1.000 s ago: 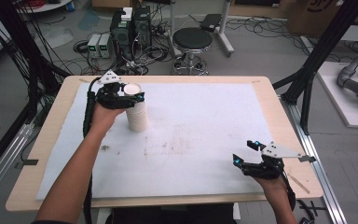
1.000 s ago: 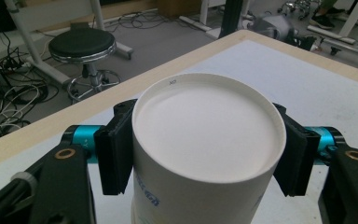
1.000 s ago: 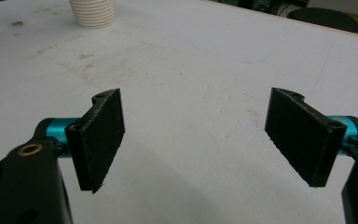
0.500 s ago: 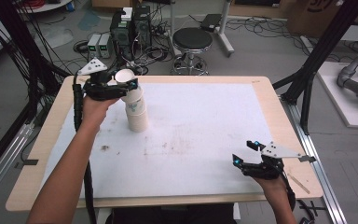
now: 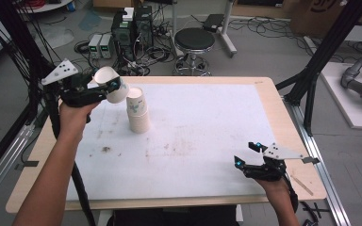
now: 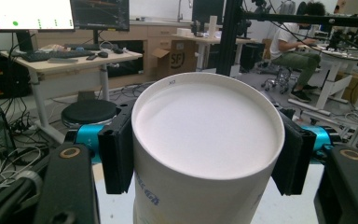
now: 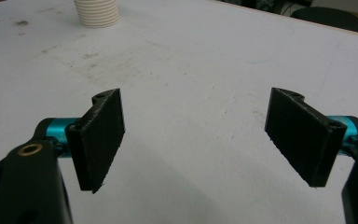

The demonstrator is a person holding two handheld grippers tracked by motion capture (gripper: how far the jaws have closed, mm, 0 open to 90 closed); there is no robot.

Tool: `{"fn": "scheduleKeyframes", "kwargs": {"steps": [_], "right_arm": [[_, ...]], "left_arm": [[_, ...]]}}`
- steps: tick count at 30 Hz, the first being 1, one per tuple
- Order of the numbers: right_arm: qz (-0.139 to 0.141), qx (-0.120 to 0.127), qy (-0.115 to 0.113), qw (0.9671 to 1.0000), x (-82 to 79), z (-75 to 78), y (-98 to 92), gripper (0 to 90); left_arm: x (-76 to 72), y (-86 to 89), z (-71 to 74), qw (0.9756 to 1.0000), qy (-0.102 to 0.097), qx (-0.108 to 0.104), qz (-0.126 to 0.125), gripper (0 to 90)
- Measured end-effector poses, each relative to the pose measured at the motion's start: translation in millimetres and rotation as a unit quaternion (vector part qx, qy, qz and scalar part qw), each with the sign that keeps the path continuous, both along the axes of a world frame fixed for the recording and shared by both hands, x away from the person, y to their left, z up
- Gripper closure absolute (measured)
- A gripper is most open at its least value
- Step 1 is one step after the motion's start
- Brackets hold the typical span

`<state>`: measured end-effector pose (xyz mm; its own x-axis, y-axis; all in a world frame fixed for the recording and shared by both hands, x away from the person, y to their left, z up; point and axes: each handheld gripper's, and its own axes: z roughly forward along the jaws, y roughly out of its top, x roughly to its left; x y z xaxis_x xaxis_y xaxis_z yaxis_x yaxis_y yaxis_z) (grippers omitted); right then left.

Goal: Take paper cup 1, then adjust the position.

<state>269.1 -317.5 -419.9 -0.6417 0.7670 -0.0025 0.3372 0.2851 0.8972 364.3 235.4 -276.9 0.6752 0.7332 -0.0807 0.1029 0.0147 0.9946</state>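
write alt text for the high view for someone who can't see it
The left gripper holds a white paper cup tipped on its side in the air, just beside a stack of white paper cups standing upside down on the white-topped wooden table. The right gripper rests near the table's front right corner, its fingers open with nothing between them.

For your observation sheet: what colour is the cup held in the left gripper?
White, best seen in the left gripper view: cup.

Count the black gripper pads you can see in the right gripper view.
2: one pad at the left, one pad at the right, wide apart over the white table with nothing between them.
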Motion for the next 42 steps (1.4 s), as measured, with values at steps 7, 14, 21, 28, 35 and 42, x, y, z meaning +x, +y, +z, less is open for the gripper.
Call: {"fn": "scheduleKeyframes", "kwargs": {"steps": [7, 14, 21, 28, 35, 42], "right_arm": [[0.002, -0.002, 0.003, 1.0000, -0.3, 0.1, 3.2, 20.4], [0.006, -0.003, 0.006, 1.0000, 1.3, -0.5, 6.5, 20.4], [0.023, -0.003, 0.013, 0.9997, 4.1, -1.3, 14.9, 20.4], [0.039, -0.008, 0.014, 0.9991, 8.8, -0.7, 22.6, 20.3], [0.053, -0.004, 0.015, 0.9985, 9.1, 2.6, 28.8, 20.3], [0.075, -0.001, 0.018, 0.9970, 10.4, 7.5, 38.3, 20.3]], "left_arm": [[-21.6, 9.5, -24.5, 1.0000, 0.004, 0.002, 0.004, 35.2], [-34.5, 6.5, -48.2, 0.9996, 0.018, 0.020, -0.009, 35.2], [-43.4, 2.0, -67.1, 0.9986, 0.039, 0.027, -0.021, 34.8], [-45.5, -9.0, -77.9, 0.9972, 0.048, 0.029, -0.049, 34.5], [-46.0, -19.2, -81.1, 0.9960, 0.050, 0.024, -0.070, 34.3], [-47.2, -31.6, -86.8, 0.9936, 0.054, 0.031, -0.094, 34.3]]}}
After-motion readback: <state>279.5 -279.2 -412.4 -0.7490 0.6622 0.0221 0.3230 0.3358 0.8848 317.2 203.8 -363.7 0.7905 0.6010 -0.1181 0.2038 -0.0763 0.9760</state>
